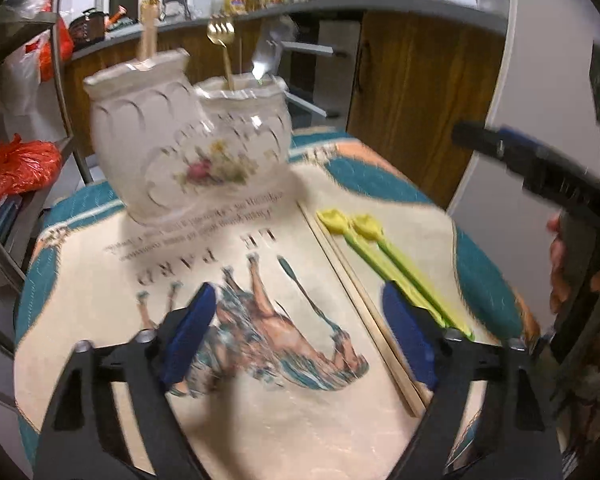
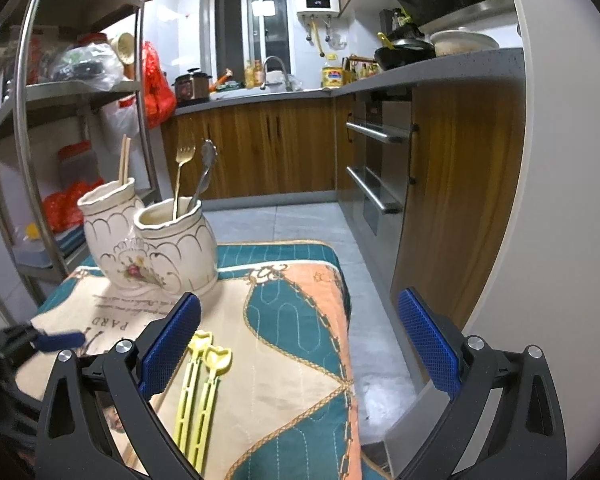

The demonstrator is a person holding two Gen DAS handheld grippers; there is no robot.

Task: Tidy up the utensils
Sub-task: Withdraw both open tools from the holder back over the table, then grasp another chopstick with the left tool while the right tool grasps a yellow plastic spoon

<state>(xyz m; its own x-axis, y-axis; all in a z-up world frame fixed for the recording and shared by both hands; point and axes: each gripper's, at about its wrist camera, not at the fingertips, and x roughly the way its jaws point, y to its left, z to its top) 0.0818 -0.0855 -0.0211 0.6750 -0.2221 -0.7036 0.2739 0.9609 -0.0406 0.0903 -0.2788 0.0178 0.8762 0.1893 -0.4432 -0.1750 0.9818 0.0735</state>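
Note:
A white double ceramic holder stands at the far left of the cloth-covered table. Its left pot holds wooden chopsticks; its right pot holds a gold fork and a silver spoon. Two yellow-green plastic utensils lie side by side on the cloth, next to a pair of wooden chopsticks. My left gripper is open and empty above the cloth, near the chopsticks. My right gripper is open and empty, just right of the yellow utensils; it also shows in the left wrist view.
The patterned cloth covers a small table whose right edge drops to the tiled floor. A metal shelf rack stands at the left. Wooden kitchen cabinets and a counter run along the back and right.

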